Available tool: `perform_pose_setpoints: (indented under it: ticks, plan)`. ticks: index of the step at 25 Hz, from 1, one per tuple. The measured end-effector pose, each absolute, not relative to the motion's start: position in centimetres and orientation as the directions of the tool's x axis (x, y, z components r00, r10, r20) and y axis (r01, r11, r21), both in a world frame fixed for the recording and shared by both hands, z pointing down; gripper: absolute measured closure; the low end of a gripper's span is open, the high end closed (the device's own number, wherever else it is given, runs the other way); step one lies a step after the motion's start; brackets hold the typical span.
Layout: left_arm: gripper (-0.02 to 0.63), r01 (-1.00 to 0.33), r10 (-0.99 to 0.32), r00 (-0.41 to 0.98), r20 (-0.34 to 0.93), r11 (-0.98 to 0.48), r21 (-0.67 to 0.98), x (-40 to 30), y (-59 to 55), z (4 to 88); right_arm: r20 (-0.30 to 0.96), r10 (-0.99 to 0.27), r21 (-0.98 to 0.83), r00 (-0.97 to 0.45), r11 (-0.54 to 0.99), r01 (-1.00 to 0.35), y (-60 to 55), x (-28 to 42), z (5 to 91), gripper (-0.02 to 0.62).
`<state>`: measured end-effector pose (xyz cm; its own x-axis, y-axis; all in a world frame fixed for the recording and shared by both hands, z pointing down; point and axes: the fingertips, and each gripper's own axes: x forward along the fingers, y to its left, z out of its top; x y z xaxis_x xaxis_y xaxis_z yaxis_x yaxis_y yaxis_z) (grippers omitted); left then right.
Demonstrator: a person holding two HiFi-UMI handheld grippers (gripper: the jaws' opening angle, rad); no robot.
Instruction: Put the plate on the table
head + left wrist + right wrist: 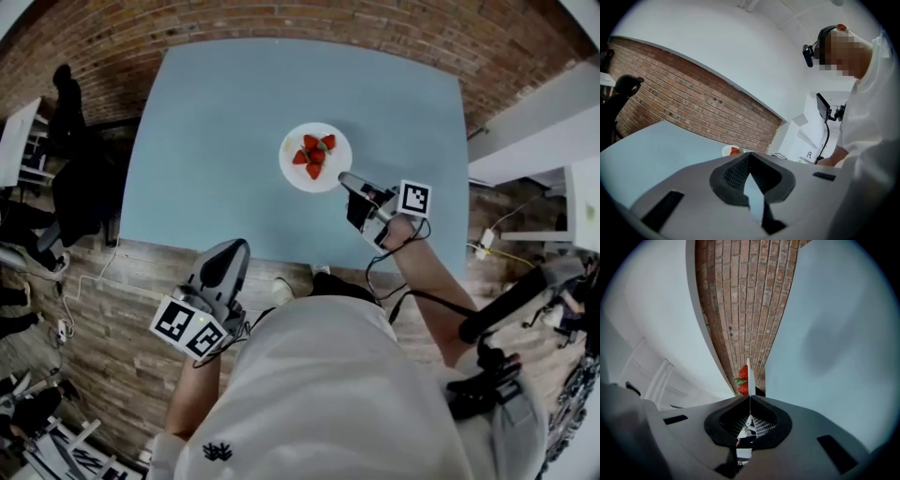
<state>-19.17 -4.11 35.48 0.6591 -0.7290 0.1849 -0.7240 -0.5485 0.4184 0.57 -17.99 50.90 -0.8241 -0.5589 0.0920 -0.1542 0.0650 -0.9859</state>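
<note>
A white plate (292, 174) with several red strawberries (315, 156) is over the far middle of the light blue table (216, 131). Whether it rests on the top or hangs just above it, I cannot tell. My right gripper (344, 178) is shut on the plate's near right rim. In the right gripper view the plate (748, 367) runs edge-on out of the closed right gripper (750, 397), with strawberries (743, 374) beside it. My left gripper (239, 247) hovers off the table's near edge, shut and empty. In the left gripper view, the left gripper (750, 154) points toward the distant plate (726, 151).
A brick wall (309, 19) runs behind the table. Dark chairs and gear (66, 178) stand to the left, and white furniture (544, 122) to the right. Wood flooring (103, 309) lies below the table's near edge, and a cable trails from the right gripper.
</note>
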Motion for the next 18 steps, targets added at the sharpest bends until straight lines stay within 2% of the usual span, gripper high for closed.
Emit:
perform_pose_setpoints:
  ticks: [9,18]
  plan:
    - [0.604,-0.793,-0.785,0.57,0.244,-0.447,0.414,-17.7,-7.2,35.5,0.17,-0.562,-0.984,-0.81,-0.053,-0.17,-27.4,1.9,59.0,0.581]
    - [0.604,-0.837,-0.823,0.489,0.289,-0.35,0.422,-17.9,-7.7,35.4,0.254,-0.53,-0.967,-0.809,-0.144,-0.21,-30.5,1.8,64.4,0.581]
